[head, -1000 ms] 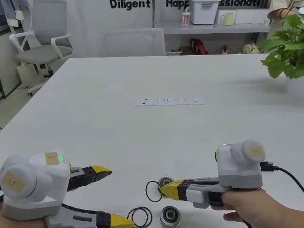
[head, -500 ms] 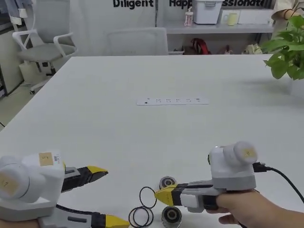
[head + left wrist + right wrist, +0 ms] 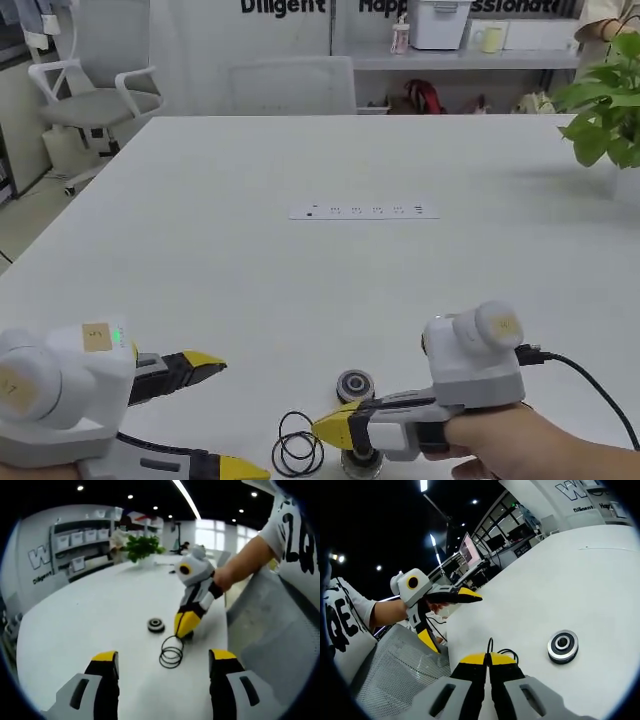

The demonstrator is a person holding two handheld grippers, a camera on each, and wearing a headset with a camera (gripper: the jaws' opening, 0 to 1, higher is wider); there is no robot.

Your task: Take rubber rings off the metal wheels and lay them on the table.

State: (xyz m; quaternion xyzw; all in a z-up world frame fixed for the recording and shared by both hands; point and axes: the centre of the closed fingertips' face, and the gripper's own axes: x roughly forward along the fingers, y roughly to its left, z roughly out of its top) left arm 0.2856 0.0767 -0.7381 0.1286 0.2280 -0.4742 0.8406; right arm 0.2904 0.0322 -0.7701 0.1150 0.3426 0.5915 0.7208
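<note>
Your right gripper [image 3: 330, 428] is low over the near part of the white worktop [image 3: 300, 290]. Its yellow-tipped jaws are pressed together on a thin black rubber ring [image 3: 172, 641]. In the right gripper view this ring comes out from between the two tips as a narrow loop. In the left gripper view the loop hangs from the tips down to the worktop. There it meets a small pile of loose rings [image 3: 298, 452], which lie flat, one over the other. I cannot tell if the pinched ring only touches the pile or is caught in it.

One metal wheel [image 3: 354, 384] stands alone on the worktop, just behind the right gripper and apart from the pile. Its rim looks dark, but I cannot tell if a ring sits on it. A second metal wheel [image 3: 360, 462] is under the body of the right gripper, just behind the tips, and is half hidden by it.

Your left gripper [image 3: 222, 415] is at the left side. Its jaws are spread wide and hold nothing. They point toward the pile, which lies near, in front of the gap between the two tips.

Far from all this, a white power strip [image 3: 363, 211] lies in the middle of the worktop. A green plant [image 3: 600, 100] stands at its far right corner.
</note>
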